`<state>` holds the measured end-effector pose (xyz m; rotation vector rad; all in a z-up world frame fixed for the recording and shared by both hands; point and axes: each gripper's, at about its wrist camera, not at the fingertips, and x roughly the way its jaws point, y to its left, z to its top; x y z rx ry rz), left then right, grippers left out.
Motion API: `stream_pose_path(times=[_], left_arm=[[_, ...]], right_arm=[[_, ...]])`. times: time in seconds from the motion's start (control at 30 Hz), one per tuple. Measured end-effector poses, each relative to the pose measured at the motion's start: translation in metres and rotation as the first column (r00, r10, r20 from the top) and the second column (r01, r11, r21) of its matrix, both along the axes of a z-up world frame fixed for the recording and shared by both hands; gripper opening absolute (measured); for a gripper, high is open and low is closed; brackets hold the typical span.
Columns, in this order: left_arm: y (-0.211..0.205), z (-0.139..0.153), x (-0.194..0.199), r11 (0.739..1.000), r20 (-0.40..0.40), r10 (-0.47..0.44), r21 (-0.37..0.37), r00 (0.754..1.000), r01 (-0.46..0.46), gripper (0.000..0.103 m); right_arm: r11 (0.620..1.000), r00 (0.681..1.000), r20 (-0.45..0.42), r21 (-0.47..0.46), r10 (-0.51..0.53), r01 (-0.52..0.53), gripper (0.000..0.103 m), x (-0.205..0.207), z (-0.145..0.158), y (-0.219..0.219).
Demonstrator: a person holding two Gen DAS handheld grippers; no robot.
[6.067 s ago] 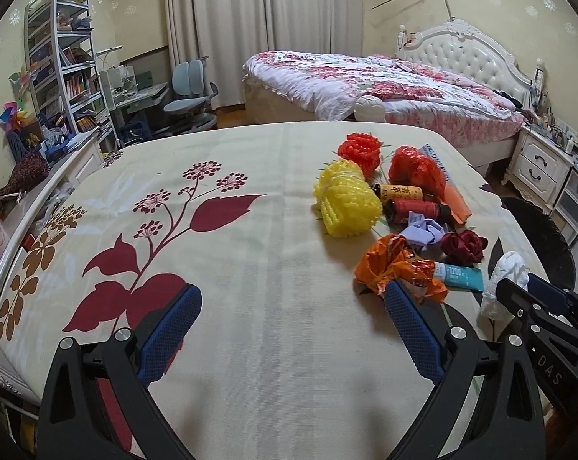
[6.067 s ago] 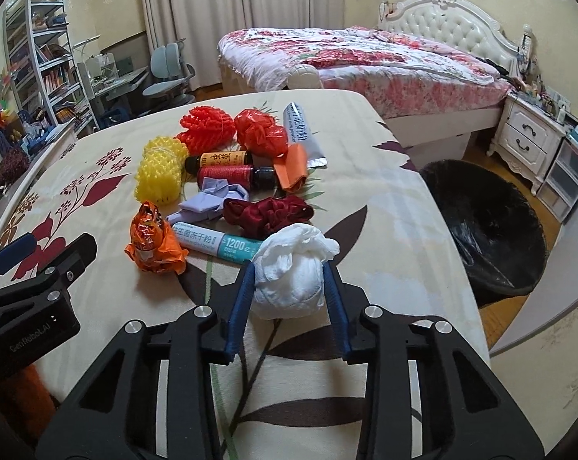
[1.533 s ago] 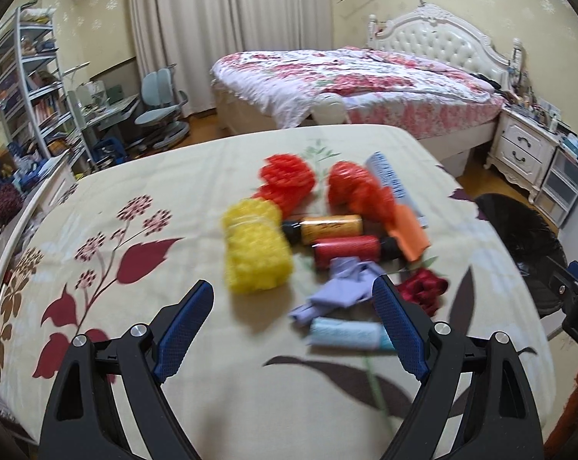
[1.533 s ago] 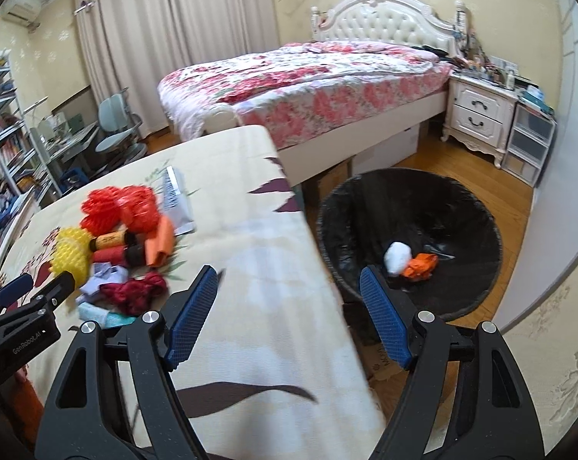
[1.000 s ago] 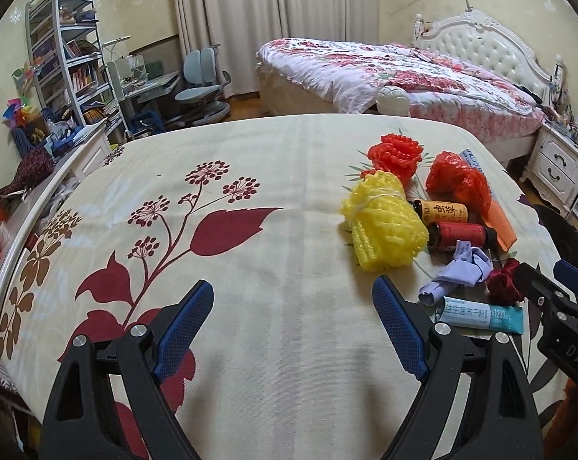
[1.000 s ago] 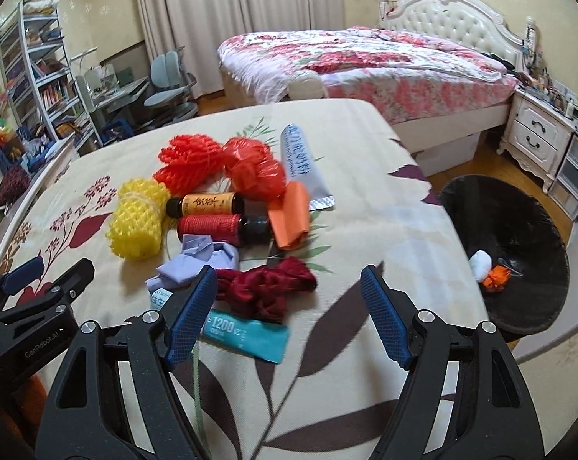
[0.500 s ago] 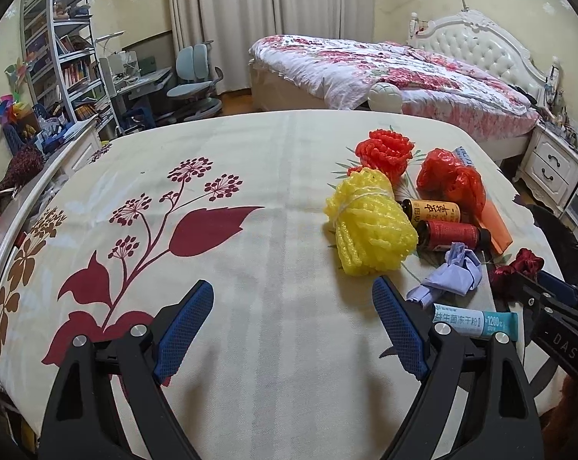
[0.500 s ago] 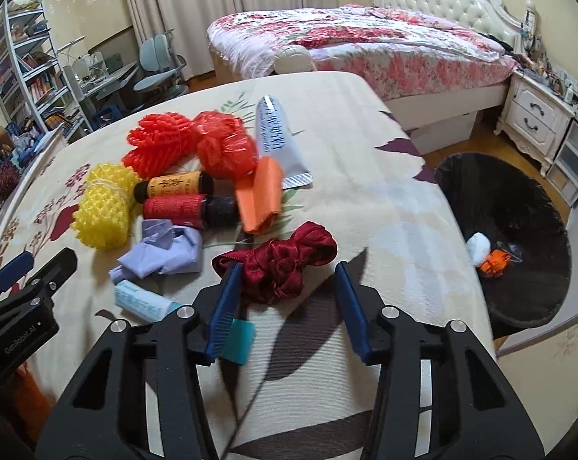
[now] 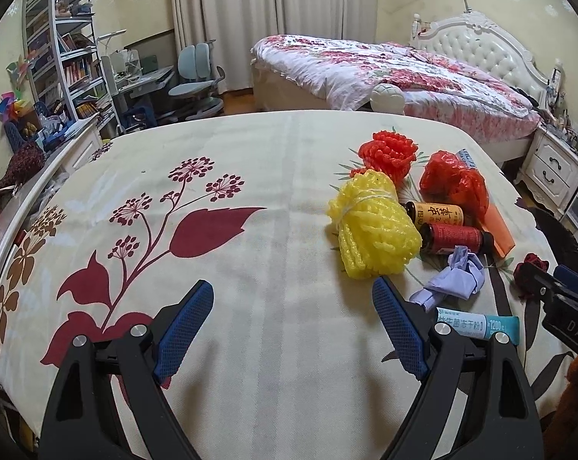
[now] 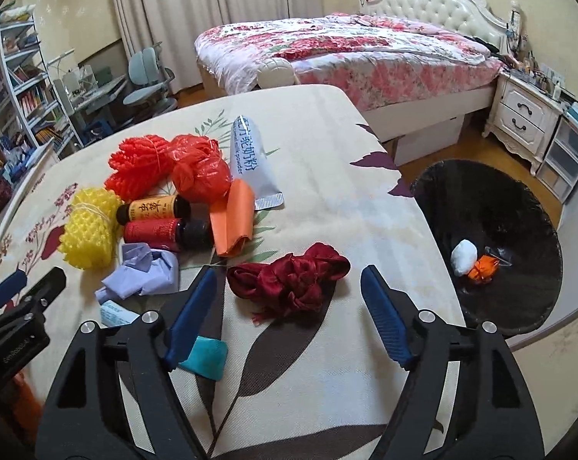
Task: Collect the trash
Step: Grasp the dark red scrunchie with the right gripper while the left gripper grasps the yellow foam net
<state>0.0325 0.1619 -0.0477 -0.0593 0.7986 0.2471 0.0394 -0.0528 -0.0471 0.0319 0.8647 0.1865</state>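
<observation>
A dark red crumpled cloth (image 10: 308, 268) lies on the floral tablecloth (image 10: 346, 199), just ahead of and between the blue fingertips of my right gripper (image 10: 289, 270). Its jaws are opening and the pads do not touch the cloth. Left of it lie a lilac paper wad (image 10: 143, 272), a teal tube (image 10: 204, 358), two small bottles (image 10: 154, 207), an orange packet (image 10: 231, 218) and a yellow foam net (image 10: 87, 230). My left gripper (image 9: 292, 283) hangs open over bare tablecloth, with the yellow foam net (image 9: 373, 230) ahead to its right.
A black-lined bin (image 10: 519, 199) stands on the floor right of the table, holding a white wad (image 10: 464, 257) and an orange wrapper (image 10: 484, 268). A red foam net (image 10: 139, 168), red bag (image 10: 200, 168) and white tube (image 10: 250, 161) lie farther back. A bed stands behind.
My right gripper swung from the bin back over the table and closed in on the dark red cloth; its jaws narrowed, then widened again. The left gripper has hardly moved.
</observation>
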Motion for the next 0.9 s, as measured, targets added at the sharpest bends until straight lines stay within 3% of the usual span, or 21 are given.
stream_pose_path(times=[0.07,0.1,0.17,0.27,0.8,0.9], left_arm=[[0.0,0.0,0.001,1.0,0.001,-0.006,-0.005,1.0,0.006,0.085],[-0.001,0.0,0.003,1.0,0.001,-0.014,-0.011,1.0,0.014,0.085],[-0.004,0.001,0.004,1.0,0.003,-0.021,-0.016,1.0,0.021,0.085],[-0.009,0.002,0.008,0.999,0.01,-0.035,-0.023,0.999,0.035,0.085],[-0.024,-0.007,0.043,0.997,-0.024,-0.059,-0.055,0.998,0.058,0.085],[-0.024,-0.01,0.045,0.996,-0.044,-0.074,-0.061,0.996,0.071,0.061]], right_arm=[[1.0,1.0,-0.014,-0.01,0.0,0.0,0.071,0.002,-0.003,0.0],[1.0,1.0,-0.019,-0.015,0.0,-0.001,0.063,0.003,-0.004,0.0],[1.0,0.999,-0.033,-0.018,0.005,-0.005,0.056,0.004,-0.007,-0.001],[1.0,1.0,-0.026,-0.027,0.004,-0.005,0.052,0.002,-0.007,-0.001],[0.999,1.0,-0.012,-0.046,-0.011,0.011,0.049,0.01,-0.007,-0.007],[0.999,1.0,-0.011,-0.043,-0.009,0.008,0.049,0.011,-0.007,-0.009]])
